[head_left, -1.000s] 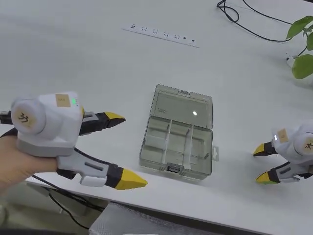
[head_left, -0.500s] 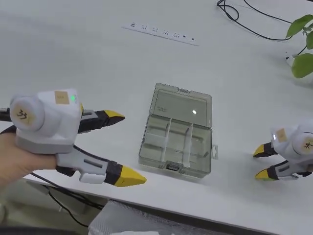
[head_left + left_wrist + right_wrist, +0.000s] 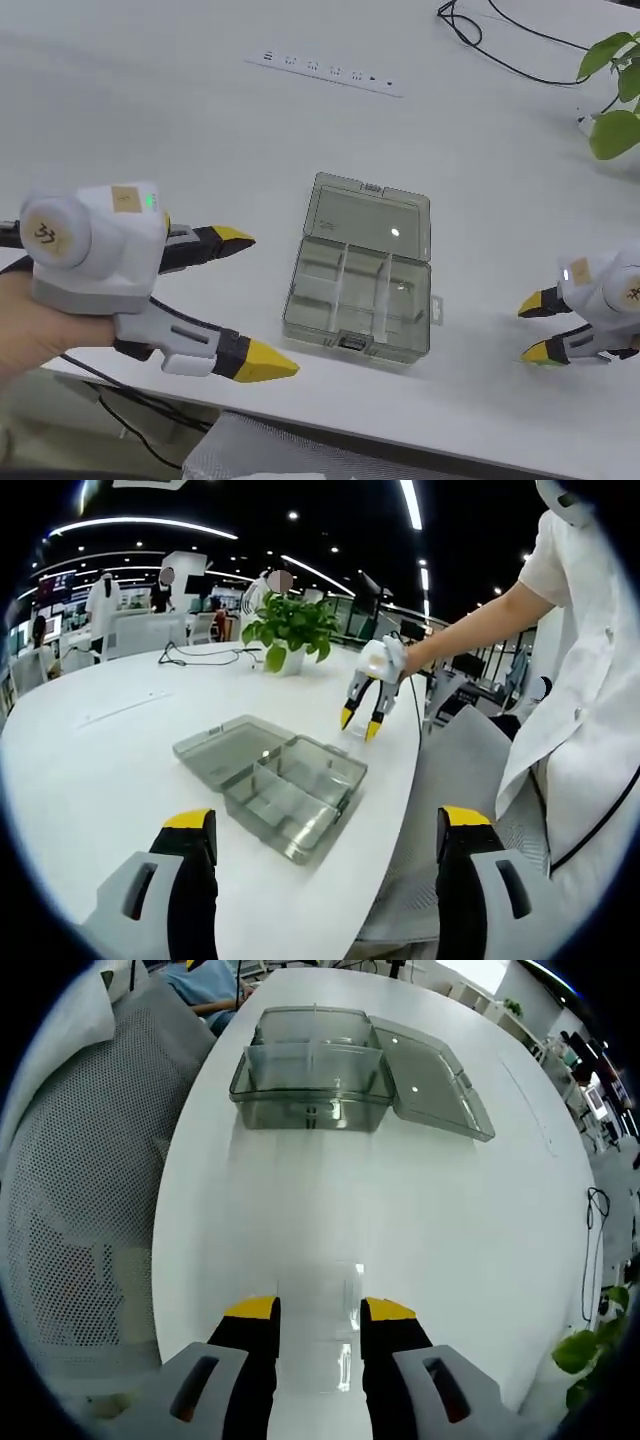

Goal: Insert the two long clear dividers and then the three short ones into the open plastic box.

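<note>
Editor: Foreground first. What sits nearest the lens?

Photographer: Left hand-held gripper [image 3: 252, 303], held in a hand at the near edge of the white bench [image 3: 200, 130]. Its jaws are spread wide and hold nothing, and the yellow tips point toward the box. A grey mesh chair [image 3: 240, 450] shows just below the bench edge.

Editor: And the box?

Photographer: The box [image 3: 310, 332] stands mid-bench, between the two grippers and apart from both. Its lid [image 3: 372, 212] lies swung back flat on the far side. Two long dividers [image 3: 341, 277] stand upright inside, running front to back and splitting the tray into three lanes.

Editor: The right side?

Photographer: The right hand-held gripper [image 3: 533, 327] sits low over the bench, well to the right of the box, with only a narrow gap between its jaws. Its own view shows a clear piece [image 3: 345, 1330] lying flat on the bench between the jaws. Whether they touch it cannot be told. From the left gripper view, a person's bare forearm and white sleeve [image 3: 565, 570] lead down to that gripper.

Editor: Background?

Photographer: A white power strip [image 3: 325, 72] lies beyond the box. A black cable [image 3: 500, 45] loops at the far right, and green plant leaves [image 3: 608, 95] reach in at the right edge.
</note>
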`<move>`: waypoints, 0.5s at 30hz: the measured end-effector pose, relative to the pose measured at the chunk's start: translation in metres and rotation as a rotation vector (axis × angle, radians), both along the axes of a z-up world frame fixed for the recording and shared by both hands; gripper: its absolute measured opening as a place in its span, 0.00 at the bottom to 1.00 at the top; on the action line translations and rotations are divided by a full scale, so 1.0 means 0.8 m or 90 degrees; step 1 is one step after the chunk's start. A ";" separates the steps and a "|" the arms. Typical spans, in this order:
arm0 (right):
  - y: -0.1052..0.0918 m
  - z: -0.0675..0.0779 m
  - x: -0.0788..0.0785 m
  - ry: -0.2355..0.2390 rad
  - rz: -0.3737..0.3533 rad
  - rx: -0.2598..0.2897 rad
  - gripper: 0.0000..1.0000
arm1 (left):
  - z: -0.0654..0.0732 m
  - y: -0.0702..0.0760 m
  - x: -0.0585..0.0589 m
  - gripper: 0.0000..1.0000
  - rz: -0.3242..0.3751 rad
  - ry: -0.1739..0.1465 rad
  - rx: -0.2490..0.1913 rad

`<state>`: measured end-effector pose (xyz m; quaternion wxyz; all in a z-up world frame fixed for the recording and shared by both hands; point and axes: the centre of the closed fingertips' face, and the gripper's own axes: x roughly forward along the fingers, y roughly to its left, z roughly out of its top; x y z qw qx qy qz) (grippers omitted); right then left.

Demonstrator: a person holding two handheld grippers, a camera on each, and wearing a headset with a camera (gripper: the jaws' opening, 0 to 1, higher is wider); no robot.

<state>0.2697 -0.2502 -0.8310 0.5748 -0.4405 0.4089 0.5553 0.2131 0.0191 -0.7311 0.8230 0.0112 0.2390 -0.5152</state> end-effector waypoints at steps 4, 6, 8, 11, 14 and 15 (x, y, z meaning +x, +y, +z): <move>0.003 0.004 0.003 -0.016 -0.006 0.016 0.32 | 0.005 -0.002 0.002 0.93 -0.002 -0.002 -0.002; 0.009 0.017 0.002 -0.026 -0.010 0.027 0.32 | 0.009 -0.004 0.003 0.93 -0.005 -0.003 -0.004; 0.011 0.015 0.005 -0.033 -0.011 0.035 0.32 | 0.011 -0.006 0.003 0.93 -0.010 -0.003 -0.003; 0.019 0.028 0.003 -0.050 -0.008 0.043 0.32 | 0.014 -0.009 0.006 0.92 -0.013 -0.003 -0.005; 0.031 0.047 0.003 -0.066 -0.008 0.058 0.32 | 0.019 -0.013 0.009 0.92 -0.014 -0.001 -0.008; 0.030 0.047 0.008 -0.069 -0.008 0.060 0.32 | 0.021 -0.015 0.010 0.91 -0.014 0.000 -0.010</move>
